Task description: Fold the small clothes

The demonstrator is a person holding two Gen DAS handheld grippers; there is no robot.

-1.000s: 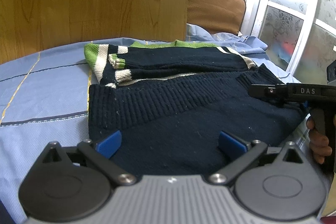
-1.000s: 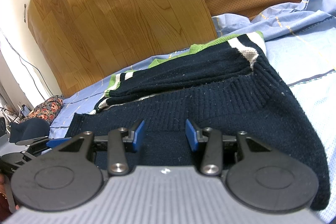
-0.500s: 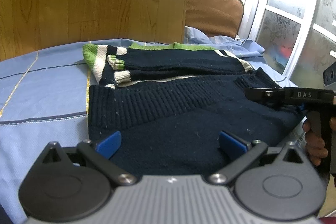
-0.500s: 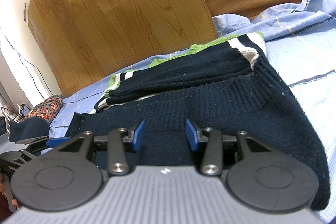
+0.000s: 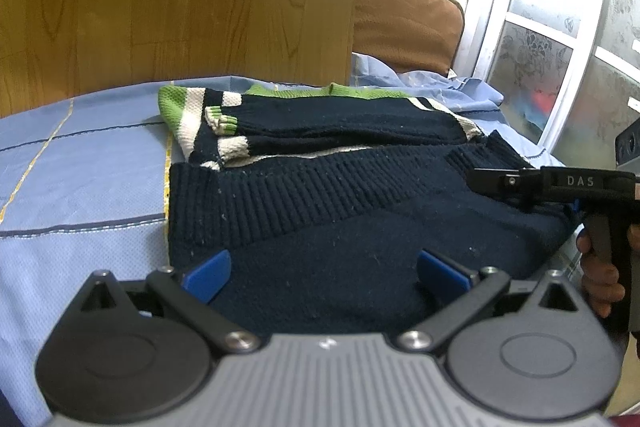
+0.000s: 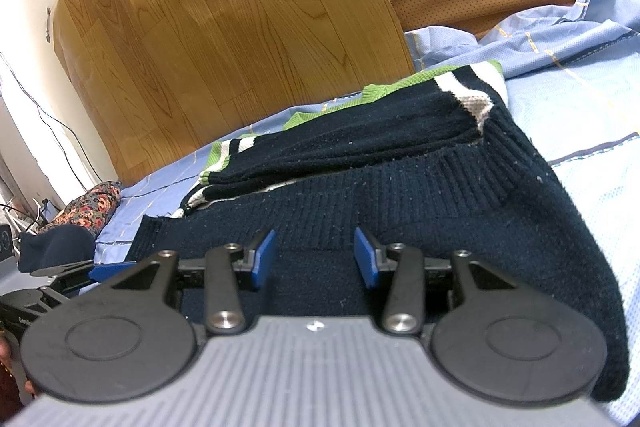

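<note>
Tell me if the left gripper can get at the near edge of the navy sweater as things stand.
Probably yes. The left gripper is open with the navy sweater lying directly between and ahead of its fingers, nothing over it. The right gripper works the other side, apart.

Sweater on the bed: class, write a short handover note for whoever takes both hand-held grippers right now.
Left hand-held gripper: open, empty, at the near fold.
Right hand-held gripper: open, narrower gap, empty, low over the same fold.
Navy sweater lies on the blue sheet.
Done: sleeves folded across the chest, ribbed hem folded up.
Left: judge whether another fold is needed, then tidy.
</note>
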